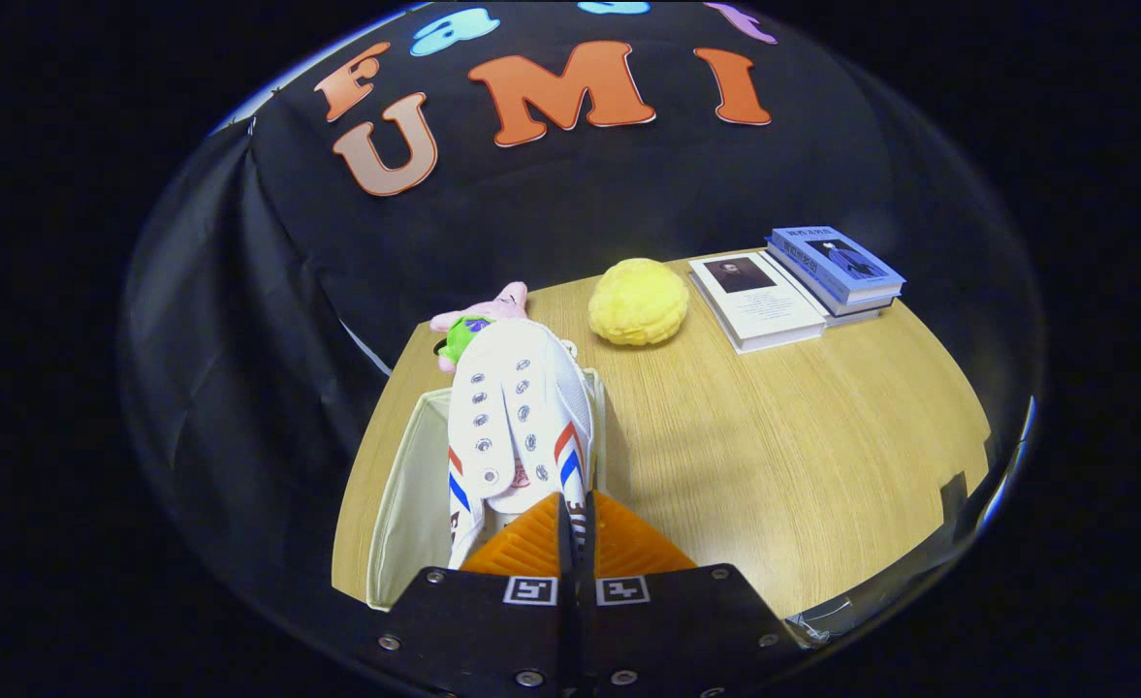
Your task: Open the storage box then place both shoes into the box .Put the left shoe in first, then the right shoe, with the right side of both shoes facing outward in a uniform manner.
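A white sneaker (517, 417) with red and blue side stripes hangs toe-away just ahead of the fingers, its eyelets and tongue facing up. My gripper (571, 512) is shut on the thin collar wall at the shoe's right side near the heel. The shoe sits over the open white storage box (413, 475), whose left inner wall shows beside it. The shoe hides most of the box's inside, so I cannot tell what lies in it.
The box stands at the left end of a wooden table (783, 446). Beyond it lies a pink and green plush toy (478, 318), then a yellow round cushion (638, 301). A white book (759, 299) and stacked blue books (837, 264) lie at the far right.
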Tool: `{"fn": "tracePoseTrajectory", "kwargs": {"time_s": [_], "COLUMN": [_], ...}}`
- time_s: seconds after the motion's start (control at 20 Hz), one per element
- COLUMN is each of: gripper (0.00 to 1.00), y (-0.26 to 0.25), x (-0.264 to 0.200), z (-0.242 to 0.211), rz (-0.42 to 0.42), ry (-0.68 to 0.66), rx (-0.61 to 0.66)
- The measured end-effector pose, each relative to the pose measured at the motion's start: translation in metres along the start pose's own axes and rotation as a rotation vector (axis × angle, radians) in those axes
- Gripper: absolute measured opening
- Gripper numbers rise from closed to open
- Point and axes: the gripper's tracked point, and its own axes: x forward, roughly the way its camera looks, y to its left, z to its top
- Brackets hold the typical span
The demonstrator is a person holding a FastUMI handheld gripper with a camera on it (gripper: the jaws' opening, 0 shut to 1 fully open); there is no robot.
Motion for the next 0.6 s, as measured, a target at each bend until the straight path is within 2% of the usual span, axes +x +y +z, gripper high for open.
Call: {"fn": "tracePoseTrajectory", "kwargs": {"time_s": [0.45,0.6], "gripper": [0.0,0.03], "y": [0.002,0.004], "x": [0.017,0.02], "z": [-0.039,-0.039], "rz": [-0.072,-0.069], "ry": [0.075,0.084], "rx": [-0.048,-0.05]}}
